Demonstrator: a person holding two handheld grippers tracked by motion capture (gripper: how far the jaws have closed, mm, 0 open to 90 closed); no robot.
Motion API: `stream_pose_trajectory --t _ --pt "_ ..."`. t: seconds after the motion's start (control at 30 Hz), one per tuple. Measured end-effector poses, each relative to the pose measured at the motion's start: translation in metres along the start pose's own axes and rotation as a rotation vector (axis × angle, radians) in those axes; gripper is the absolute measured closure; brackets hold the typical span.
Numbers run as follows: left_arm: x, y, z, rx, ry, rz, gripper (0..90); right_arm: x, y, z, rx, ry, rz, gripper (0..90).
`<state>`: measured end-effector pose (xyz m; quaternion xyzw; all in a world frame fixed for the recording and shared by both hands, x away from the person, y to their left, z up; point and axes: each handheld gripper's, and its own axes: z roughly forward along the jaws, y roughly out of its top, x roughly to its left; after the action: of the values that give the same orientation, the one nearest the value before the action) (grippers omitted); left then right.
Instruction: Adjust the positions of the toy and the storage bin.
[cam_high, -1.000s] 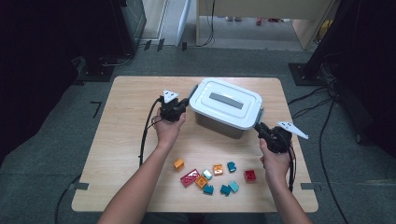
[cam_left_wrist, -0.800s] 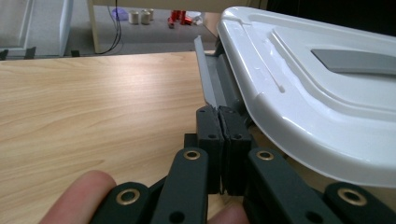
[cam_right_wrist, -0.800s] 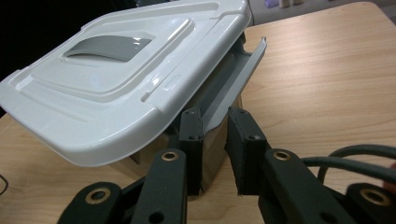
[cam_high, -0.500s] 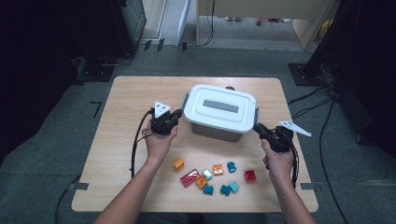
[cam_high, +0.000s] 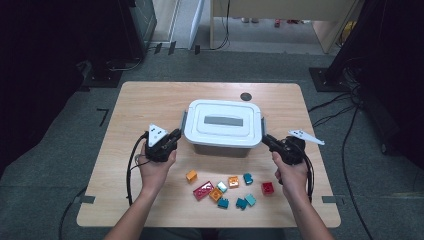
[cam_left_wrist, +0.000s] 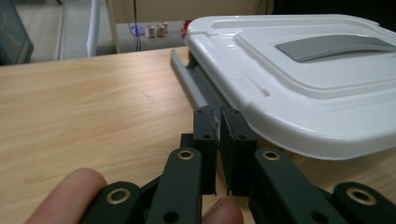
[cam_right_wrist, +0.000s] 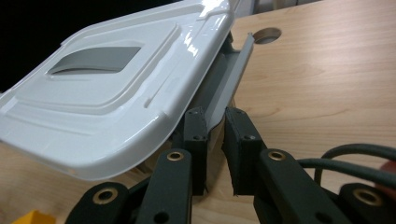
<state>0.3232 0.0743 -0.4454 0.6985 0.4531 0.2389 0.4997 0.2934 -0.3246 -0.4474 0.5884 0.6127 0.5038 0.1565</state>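
A white lidded box (cam_high: 223, 122) with a grey handle inset stands mid-table. My left gripper (cam_high: 176, 135) is at its left side, shut with nothing between the jaws; in the left gripper view the gripper (cam_left_wrist: 218, 112) points at the box (cam_left_wrist: 303, 79) just below its grey left latch (cam_left_wrist: 187, 84). My right gripper (cam_high: 266, 139) is at the box's right side. In the right gripper view the gripper (cam_right_wrist: 215, 114) is shut on the lower end of the grey right latch (cam_right_wrist: 229, 84) beside the lid (cam_right_wrist: 116, 88).
Several small toy bricks lie in front of the box, among them an orange one (cam_high: 191, 175), a red plate (cam_high: 204, 190) and a red block (cam_high: 267, 187). A round cable hole (cam_high: 245, 96) sits behind the box. Cables trail from both grippers.
My left gripper has drawn back from the box's far left corner toward the person and to the left. The box now sits square instead of turned. The right hand has stayed in place.
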Motion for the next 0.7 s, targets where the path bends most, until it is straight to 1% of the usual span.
stream_pose_trajectory --t 0.07,0.13,0.17,0.2,0.23,0.27,0.3,0.33,0.37,0.43,0.47,0.5,0.6,0.67,0.7 --pt "0.003 -0.001 0.001 -0.013 0.008 -0.014 74.5 0.001 -0.001 -0.001 0.006 0.013 0.003 81.2" --pt "0.001 -0.002 0.004 -0.01 0.023 -0.002 69.2 0.0 0.0 0.0 0.009 0.019 0.006 81.2" --pt "0.001 -0.002 0.004 -0.01 0.023 -0.002 68.0 0.0 0.0 0.0 0.009 0.019 0.006 81.2" --pt "-0.001 -0.003 0.007 -0.004 0.025 0.0 69.0 -0.001 0.0 0.0 0.009 0.028 0.024 81.5" --pt "-0.001 -0.003 0.007 -0.004 0.022 -0.008 69.9 -0.002 0.001 0.001 0.009 0.032 0.033 81.6" --pt "0.001 -0.003 0.008 0.0 0.007 -0.019 71.6 -0.002 0.001 0.001 0.01 0.037 0.041 81.6" --pt "0.001 -0.002 0.007 0.002 -0.006 -0.024 76.0 -0.003 0.001 0.001 0.011 0.042 0.046 81.6" --pt "0.001 -0.002 0.007 0.002 -0.006 -0.024 79.0 -0.003 0.001 0.001 0.011 0.042 0.046 81.6" --pt "0.001 -0.002 0.006 -0.001 0.002 -0.012 79.7 -0.003 0.001 0.001 0.016 0.049 0.043 81.6" --pt "0.003 -0.003 0.004 -0.001 -0.015 -0.015 79.9 -0.002 0.0 0.0 0.019 0.054 0.046 81.6" --pt "0.003 -0.003 0.004 -0.001 -0.015 -0.015 79.9 -0.002 0.0 0.0 0.019 0.054 0.046 81.6" --pt "0.004 -0.004 0.003 -0.003 -0.019 -0.024 79.9 -0.002 -0.001 -0.001 0.025 0.064 0.05 81.5" --pt "0.007 -0.007 -0.005 -0.003 -0.024 -0.055 80.1 0.002 -0.002 -0.001 0.033 0.07 0.049 81.6" --pt "0.01 -0.008 -0.01 0.0 -0.025 -0.065 80.3 0.005 -0.004 -0.002 0.037 0.079 0.049 81.6" --pt "0.011 -0.009 -0.013 -0.002 -0.027 -0.073 80.4 0.008 -0.005 -0.003 0.046 0.084 0.058 81.5"
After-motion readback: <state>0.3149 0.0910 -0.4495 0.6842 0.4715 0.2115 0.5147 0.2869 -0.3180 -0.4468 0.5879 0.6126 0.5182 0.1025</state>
